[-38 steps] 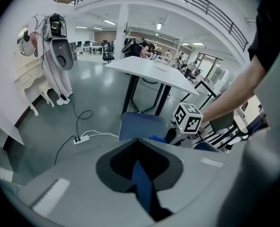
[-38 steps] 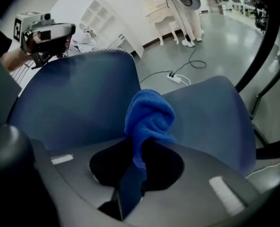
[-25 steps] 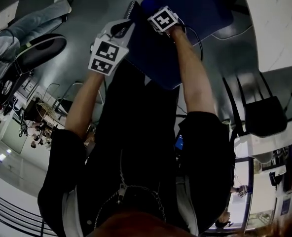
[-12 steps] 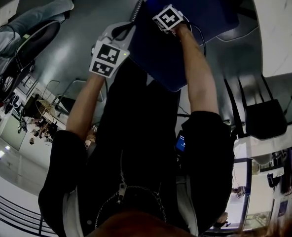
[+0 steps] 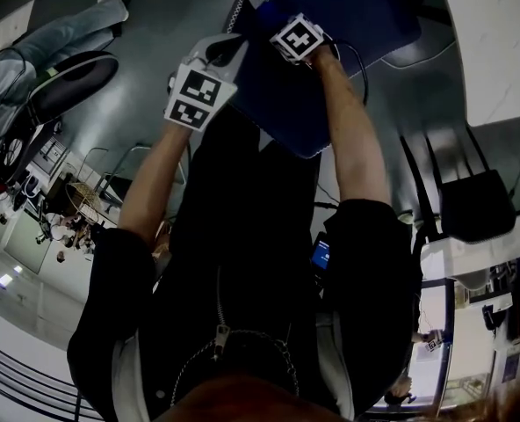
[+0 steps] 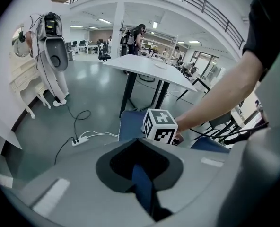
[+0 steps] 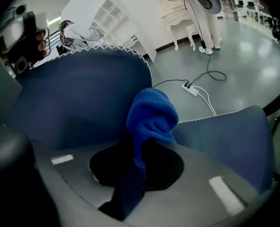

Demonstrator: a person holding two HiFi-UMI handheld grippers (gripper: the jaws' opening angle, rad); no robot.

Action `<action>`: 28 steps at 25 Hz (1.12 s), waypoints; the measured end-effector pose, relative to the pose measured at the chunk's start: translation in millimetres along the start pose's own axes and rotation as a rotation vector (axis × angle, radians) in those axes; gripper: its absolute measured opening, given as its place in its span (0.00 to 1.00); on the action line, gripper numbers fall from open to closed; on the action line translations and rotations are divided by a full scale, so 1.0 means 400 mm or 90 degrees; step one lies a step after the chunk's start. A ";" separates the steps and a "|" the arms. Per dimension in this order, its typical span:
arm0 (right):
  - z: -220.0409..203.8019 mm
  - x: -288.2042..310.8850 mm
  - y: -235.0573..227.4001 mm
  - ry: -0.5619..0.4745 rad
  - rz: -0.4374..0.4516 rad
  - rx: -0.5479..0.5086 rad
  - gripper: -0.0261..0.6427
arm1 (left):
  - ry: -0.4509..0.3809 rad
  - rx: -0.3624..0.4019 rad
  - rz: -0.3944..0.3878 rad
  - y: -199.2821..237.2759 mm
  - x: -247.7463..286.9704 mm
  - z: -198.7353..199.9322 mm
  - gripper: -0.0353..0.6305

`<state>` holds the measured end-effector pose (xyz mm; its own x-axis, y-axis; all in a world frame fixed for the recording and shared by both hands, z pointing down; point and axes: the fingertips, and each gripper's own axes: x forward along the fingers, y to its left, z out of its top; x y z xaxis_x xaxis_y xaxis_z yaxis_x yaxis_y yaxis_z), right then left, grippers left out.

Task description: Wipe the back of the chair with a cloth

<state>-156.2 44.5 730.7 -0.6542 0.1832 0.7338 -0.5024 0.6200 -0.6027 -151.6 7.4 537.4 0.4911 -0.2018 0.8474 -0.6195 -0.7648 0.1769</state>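
The right claw [image 7: 136,171] is clamped on the blue cloth [image 7: 152,112], and the bunched end of it lies close against the blue chair back [image 7: 74,98], ready for rubbing. The left claw [image 6: 144,183] is closed on a thin blue strip, probably the edge of the chair back, to steady it. A power strip [image 7: 193,90] on the floor [image 7: 253,60] and a white tabletop [image 6: 149,67] are well apart, not in the way.

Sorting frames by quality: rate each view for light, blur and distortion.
Head view: dim and underexposed, the chair back a murky blue. Left gripper view: bright, heavy fisheye curving the balcony rail, near foreground soft. Right gripper view: cloth fairly sharp, corners vignetted black.
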 end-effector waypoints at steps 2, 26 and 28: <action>-0.023 -0.004 0.010 0.006 0.002 0.004 0.13 | 0.000 0.003 -0.005 -0.011 0.005 0.004 0.07; -0.279 -0.098 0.091 0.029 -0.001 0.038 0.13 | 0.003 0.094 -0.070 -0.191 0.037 0.103 0.07; -0.311 -0.104 0.101 0.037 0.006 0.044 0.13 | 0.008 0.099 -0.077 -0.211 0.056 0.099 0.07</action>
<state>-78.8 156.7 714.8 -0.6256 0.2340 0.7443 -0.5357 0.5647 -0.6278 -64.0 43.3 521.5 0.5474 -0.0956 0.8314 -0.4537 -0.8687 0.1988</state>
